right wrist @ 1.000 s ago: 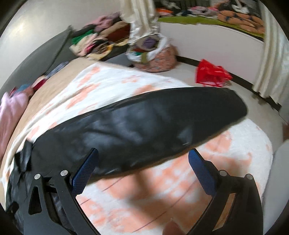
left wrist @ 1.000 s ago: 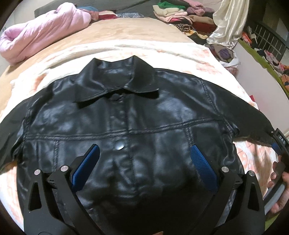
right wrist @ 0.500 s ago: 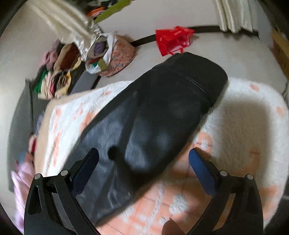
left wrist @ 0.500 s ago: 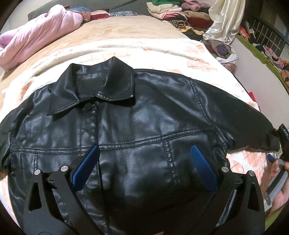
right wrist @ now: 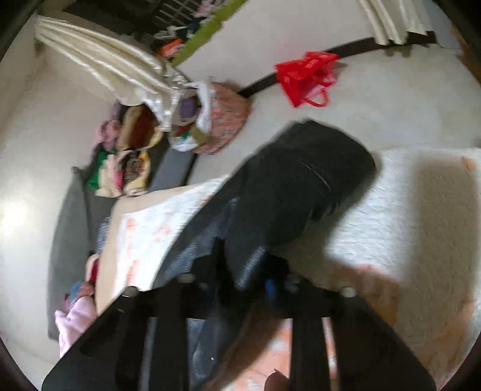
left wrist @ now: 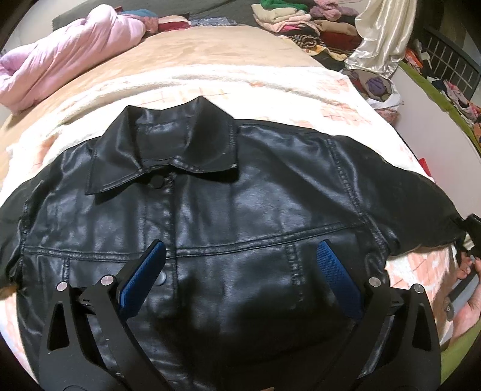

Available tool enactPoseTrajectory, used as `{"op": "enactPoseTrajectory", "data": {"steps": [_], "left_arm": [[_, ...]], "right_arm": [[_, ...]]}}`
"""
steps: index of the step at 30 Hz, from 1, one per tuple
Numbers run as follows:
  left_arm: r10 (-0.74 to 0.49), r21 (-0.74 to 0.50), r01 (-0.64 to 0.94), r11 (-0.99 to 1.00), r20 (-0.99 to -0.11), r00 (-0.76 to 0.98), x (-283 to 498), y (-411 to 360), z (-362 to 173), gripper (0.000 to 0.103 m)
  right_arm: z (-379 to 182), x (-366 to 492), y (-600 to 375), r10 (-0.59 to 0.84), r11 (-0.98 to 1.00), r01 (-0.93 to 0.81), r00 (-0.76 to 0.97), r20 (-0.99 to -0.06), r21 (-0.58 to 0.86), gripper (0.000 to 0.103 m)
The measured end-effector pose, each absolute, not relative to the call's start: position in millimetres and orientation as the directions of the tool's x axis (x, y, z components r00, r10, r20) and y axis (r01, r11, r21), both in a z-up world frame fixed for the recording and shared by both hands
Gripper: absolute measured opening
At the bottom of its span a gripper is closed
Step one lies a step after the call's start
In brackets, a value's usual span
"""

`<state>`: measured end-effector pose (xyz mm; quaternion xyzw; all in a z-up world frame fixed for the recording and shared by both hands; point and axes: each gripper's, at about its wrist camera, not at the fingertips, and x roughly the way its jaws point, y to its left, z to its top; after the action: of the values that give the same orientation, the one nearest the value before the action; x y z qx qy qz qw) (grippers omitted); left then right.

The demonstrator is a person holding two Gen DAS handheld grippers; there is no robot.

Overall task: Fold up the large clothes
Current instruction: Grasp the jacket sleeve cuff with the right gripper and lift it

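A black leather jacket [left wrist: 228, 210] lies face up and buttoned on a white and orange blanket [left wrist: 270, 87] on the bed. My left gripper [left wrist: 240, 267] is open and empty, hovering over the jacket's lower front. In the right wrist view, my right gripper [right wrist: 246, 282] is shut on the jacket's right sleeve [right wrist: 288, 180], whose cuff end sticks out past the fingers. That view is blurred. The right gripper's body also shows in the left wrist view [left wrist: 469, 237] at the sleeve end.
A pink quilt [left wrist: 60, 66] lies at the far left of the bed. Piles of folded clothes [left wrist: 300, 18] and a satin curtain [left wrist: 378, 33] stand beyond the bed. A floral bag [right wrist: 216, 120] and a red plastic bag [right wrist: 306, 75] sit on the floor.
The right gripper was open over the sleeve; now it has closed on the sleeve near the cuff. The left gripper shifted slightly over the jacket front and stays open.
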<state>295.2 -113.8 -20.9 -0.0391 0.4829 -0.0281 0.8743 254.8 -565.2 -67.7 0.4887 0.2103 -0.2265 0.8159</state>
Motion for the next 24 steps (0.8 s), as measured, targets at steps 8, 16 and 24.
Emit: {"op": "enactPoseTrajectory", "data": {"steps": [8,16,24], "left_arm": [[-0.129,-0.172,-0.035,0.985,-0.844,0.521,287,-79,-10,0.094],[-0.213,-0.275,-0.036,0.961,-0.815,0.538,278,-35,17,0.094],[-0.309,-0.412,-0.043,0.91,-0.744,0.593,269,16,49,0.094]], "right_arm": [[7,255,-517,-0.054,0.656,0.298,0.935,-0.351,0.693,0.011],[86,255,-415,0.074,0.881,0.049,0.968,-0.238,0.47,0.009],[136,266,-307,0.249,0.933,-0.176,0.946,-0.208,0.315,0.009]]}}
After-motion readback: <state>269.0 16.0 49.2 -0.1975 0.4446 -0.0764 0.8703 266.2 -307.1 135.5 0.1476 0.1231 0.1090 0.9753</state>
